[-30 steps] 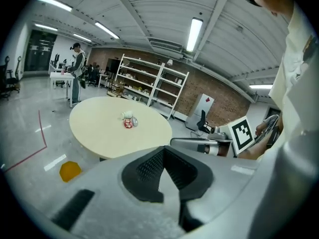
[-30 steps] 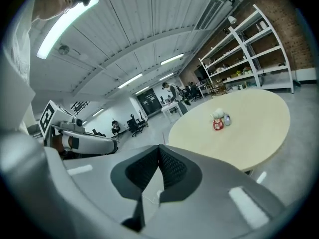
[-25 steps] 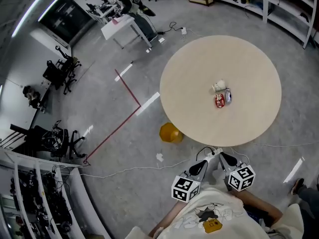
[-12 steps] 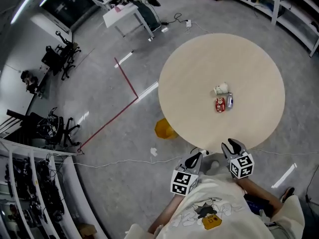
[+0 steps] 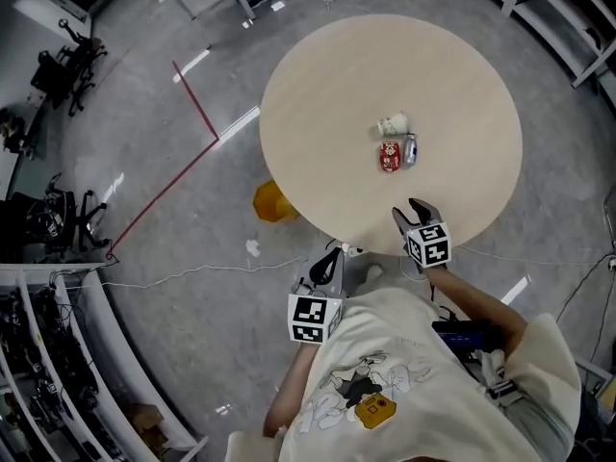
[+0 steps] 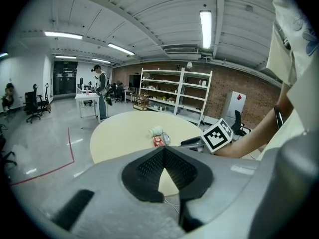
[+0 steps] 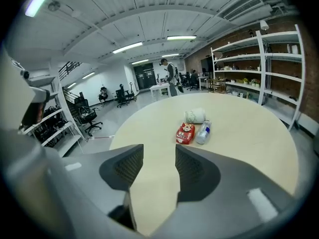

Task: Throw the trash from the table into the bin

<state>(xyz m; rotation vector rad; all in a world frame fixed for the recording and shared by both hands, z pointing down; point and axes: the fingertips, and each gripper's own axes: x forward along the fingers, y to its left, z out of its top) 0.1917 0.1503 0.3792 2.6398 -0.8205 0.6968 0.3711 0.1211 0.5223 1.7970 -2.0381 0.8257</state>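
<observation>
Three bits of trash lie on the round table [image 5: 318, 75], and two grippers are at its near edge. On the floor, just by the table's left edge, sits the yellow bin [image 5: 272, 203]. The left gripper [image 5: 327, 258] is over the floor, just off the near edge. Its jaws are pressed together with nothing in them. At the middle of the table are a red packet [image 5: 389, 156], a white cup [image 5: 392, 123] on its side behind it, and a small bottle [image 5: 410, 148] lying just right of the packet (all three close together). The right gripper [image 5: 412, 212] is over the near edge, well short of the trash. Its jaws have just been opening and stand apart, with only bare table between them.
</observation>
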